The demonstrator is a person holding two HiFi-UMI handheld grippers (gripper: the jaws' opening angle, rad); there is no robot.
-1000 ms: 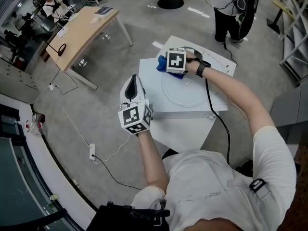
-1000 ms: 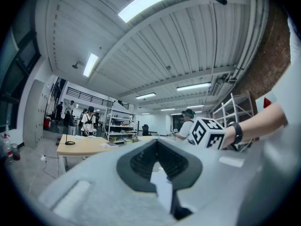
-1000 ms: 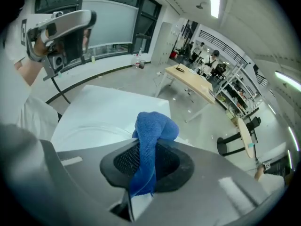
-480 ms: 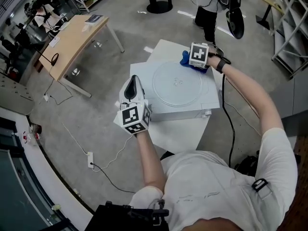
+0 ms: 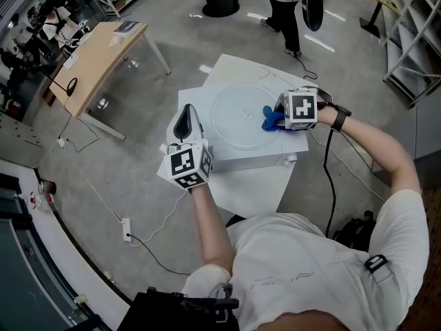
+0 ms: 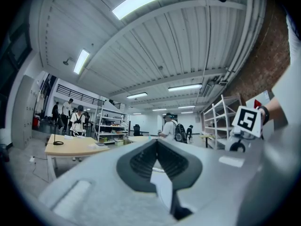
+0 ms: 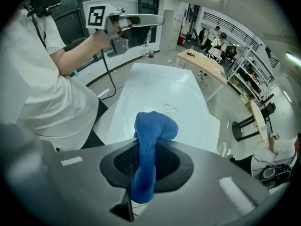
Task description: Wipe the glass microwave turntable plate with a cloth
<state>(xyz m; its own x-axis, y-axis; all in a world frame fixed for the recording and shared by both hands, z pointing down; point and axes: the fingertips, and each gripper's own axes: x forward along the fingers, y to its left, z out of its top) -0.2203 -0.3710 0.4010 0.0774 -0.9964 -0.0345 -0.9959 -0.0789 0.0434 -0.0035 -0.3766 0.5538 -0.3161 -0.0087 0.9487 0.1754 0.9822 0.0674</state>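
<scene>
The round glass turntable plate [image 5: 238, 112] lies flat on a white box-shaped stand [image 5: 195, 105]. My right gripper [image 5: 281, 116] is over the plate's right side, shut on a blue cloth [image 5: 269, 118] that rests on the glass. In the right gripper view the blue cloth [image 7: 149, 138] bulges out between the jaws above the plate [image 7: 164, 98]. My left gripper [image 5: 185, 131] hangs off the stand's left edge, apart from the plate, pointing up and away. Its jaws [image 6: 157, 145] are shut with nothing between them. The left gripper [image 7: 134, 20] also shows at the top of the right gripper view.
A wooden desk [image 5: 100, 50] stands on the floor at the far left. A person [image 5: 286, 2] stands beyond the stand, by a round table base [image 5: 220, 7]. Metal shelving [image 5: 413, 40] lines the right. A black cable [image 5: 331, 185] and a power strip [image 5: 127, 229] lie on the floor.
My right gripper has carried the blue cloth from the plate's far left rim round its far right edge to the right side, nearer me. The left gripper has hardly moved.
</scene>
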